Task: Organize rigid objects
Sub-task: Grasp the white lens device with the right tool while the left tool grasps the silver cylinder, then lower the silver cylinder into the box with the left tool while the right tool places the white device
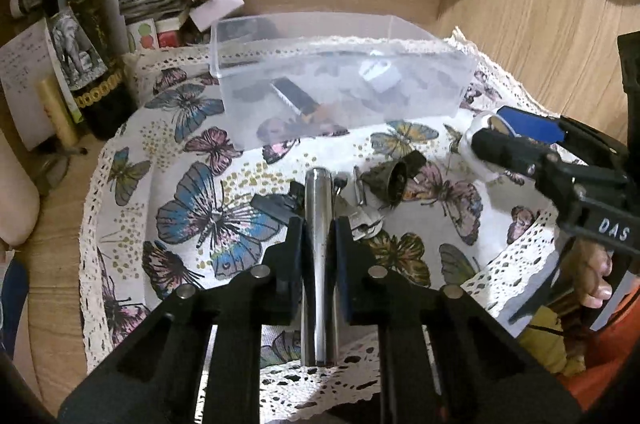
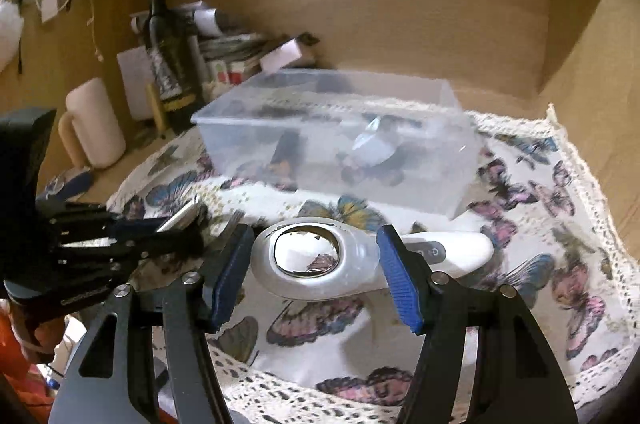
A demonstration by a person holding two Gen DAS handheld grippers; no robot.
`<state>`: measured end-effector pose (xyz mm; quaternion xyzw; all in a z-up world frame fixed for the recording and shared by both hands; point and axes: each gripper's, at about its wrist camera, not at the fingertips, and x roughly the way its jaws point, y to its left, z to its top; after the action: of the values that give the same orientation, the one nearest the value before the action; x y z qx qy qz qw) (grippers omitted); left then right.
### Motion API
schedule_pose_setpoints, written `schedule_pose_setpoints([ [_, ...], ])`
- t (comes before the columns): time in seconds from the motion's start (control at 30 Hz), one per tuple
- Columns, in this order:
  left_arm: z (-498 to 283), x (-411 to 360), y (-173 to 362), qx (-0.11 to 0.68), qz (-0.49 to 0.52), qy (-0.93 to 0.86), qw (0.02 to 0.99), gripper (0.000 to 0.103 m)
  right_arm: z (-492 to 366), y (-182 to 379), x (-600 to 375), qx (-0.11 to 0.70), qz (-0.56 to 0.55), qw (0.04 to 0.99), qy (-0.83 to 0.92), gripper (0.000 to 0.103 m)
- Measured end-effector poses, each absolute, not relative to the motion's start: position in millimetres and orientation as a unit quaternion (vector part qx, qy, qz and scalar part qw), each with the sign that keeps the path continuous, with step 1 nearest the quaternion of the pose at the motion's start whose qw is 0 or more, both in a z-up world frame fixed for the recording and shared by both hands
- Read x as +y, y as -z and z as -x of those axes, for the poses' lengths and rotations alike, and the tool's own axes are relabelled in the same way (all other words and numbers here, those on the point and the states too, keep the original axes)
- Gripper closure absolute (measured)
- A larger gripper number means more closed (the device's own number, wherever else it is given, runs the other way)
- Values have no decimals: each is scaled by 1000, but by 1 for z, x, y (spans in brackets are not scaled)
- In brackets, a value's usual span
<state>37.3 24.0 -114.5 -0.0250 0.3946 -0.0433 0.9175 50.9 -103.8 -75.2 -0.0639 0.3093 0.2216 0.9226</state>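
My left fingers point(image 1: 318, 244) are clamped on a steel rod point(image 1: 318, 224), which runs straight out between the blue pads and ends in a rounded tip above the butterfly cloth point(image 1: 192, 192). Just right of that tip, on the cloth, lie a bunch of metal keys point(image 1: 362, 220) and a dark round cap-like part point(image 1: 400, 180); a small black piece point(image 1: 276, 206) lies just left of the rod.

My right fingers point(image 2: 314, 264) stand open on either side of a white handheld device point(image 2: 360, 260) with a shiny oval face. Its wide end sits between the blue pads and its handle runs off to the right, a small power mark on it. Whether the pads touch it I cannot tell. In the left view this same gripper reaches in from the right edge with the white device at its tip.

Farther out, a clear plastic box point(image 2: 400, 96) stands on the far part of the cloth. Inside it I can make out a dark flat item point(image 1: 296, 98) and a white one point(image 1: 380, 74), blurred by the walls.

At the far left, off the cloth on the wooden table point(image 1: 52, 244), stand a dark bottle point(image 1: 86, 64) with an elephant label, stacked papers and small cartons point(image 1: 156, 0), and a cream mug point(image 2: 96, 124).
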Motion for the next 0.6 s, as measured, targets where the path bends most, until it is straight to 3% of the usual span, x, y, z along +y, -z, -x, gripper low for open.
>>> schedule_pose_setpoints([
  [0.6, -48, 45, 44, 304, 50, 34, 951, 88, -72, 10, -118, 222, 60, 954, -191, 43],
])
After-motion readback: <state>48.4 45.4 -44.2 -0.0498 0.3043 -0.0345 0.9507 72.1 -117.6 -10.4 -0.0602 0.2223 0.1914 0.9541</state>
